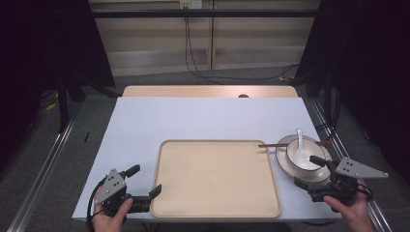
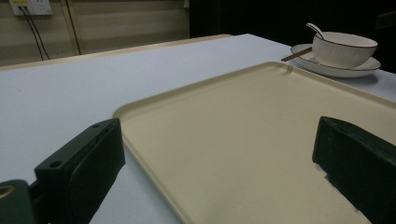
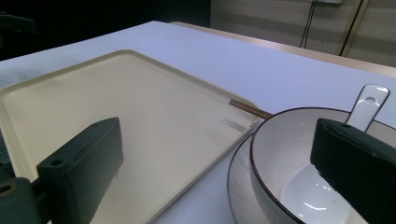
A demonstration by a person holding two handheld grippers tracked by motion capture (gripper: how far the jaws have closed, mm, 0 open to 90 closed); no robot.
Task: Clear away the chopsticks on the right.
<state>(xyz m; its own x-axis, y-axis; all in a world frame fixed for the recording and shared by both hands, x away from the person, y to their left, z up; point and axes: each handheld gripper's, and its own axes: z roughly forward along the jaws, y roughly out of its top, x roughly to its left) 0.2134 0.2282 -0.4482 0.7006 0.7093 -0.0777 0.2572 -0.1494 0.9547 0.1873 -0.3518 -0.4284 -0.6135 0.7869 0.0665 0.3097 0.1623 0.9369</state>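
**Both grippers spread at the near edge of the desk, tray between them**

A flat, rectangular cream plastic tray (image 1: 215, 178) with a low raised rim lies on the pale blue-white desk (image 1: 193, 118), nothing on it. Just beside its far right corner sits a white saucer (image 1: 285, 166) carrying a white bowl with a thin dark rim line (image 1: 303, 153); a white ceramic spoon (image 1: 299, 137) stands in the bowl. A brown chopstick (image 1: 270, 145) lies across the saucer's far edge, its tip reaching the tray corner.

Left gripper (image 1: 146, 182): jaws spread, straddling the tray's near left corner, nothing between them. Held by the left hand (image 1: 112, 216).

Right gripper (image 1: 309, 171): jaws spread, one over the bowl, the other toward the tray. Contact with the bowl cannot be told. Held by the right hand (image 1: 352, 209).
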